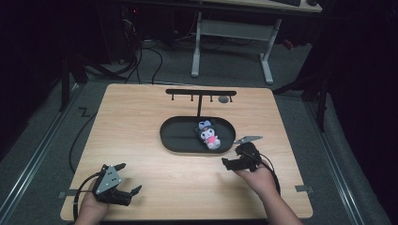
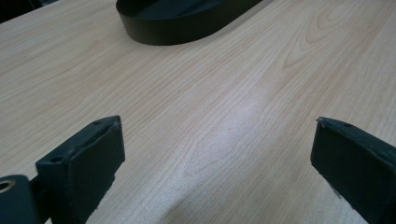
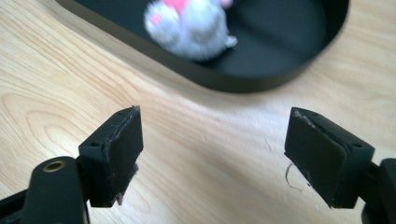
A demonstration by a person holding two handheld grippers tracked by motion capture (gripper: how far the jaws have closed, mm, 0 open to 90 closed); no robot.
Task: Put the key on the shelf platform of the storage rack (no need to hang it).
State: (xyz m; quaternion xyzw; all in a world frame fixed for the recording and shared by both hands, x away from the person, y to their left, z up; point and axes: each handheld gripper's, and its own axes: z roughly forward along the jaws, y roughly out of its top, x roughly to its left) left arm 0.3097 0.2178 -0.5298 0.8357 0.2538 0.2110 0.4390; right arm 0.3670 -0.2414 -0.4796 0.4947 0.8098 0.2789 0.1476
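Note:
A small plush toy (image 1: 209, 134), white, black and pink, lies in the right half of a black oval tray (image 1: 178, 136) in the middle of the wooden table (image 1: 136, 117). My right gripper (image 1: 231, 154) is just off the tray's near right rim, open with nothing between its jaws. In the right gripper view it (image 3: 212, 121) faces the tray rim (image 3: 261, 81), with the plush (image 3: 196, 28) blurred beyond. My left gripper (image 1: 131, 177) rests near the front left corner, open and empty. In the left gripper view it (image 2: 217, 135) spans bare wood, the tray (image 2: 177, 23) far ahead.
A black T-shaped rack (image 1: 201, 93) with small hooks stands behind the tray. A small grey disc (image 1: 224, 99) lies near its right end. Cables trail off the table's left edge, and a white desk frame (image 1: 230, 42) stands on the floor beyond.

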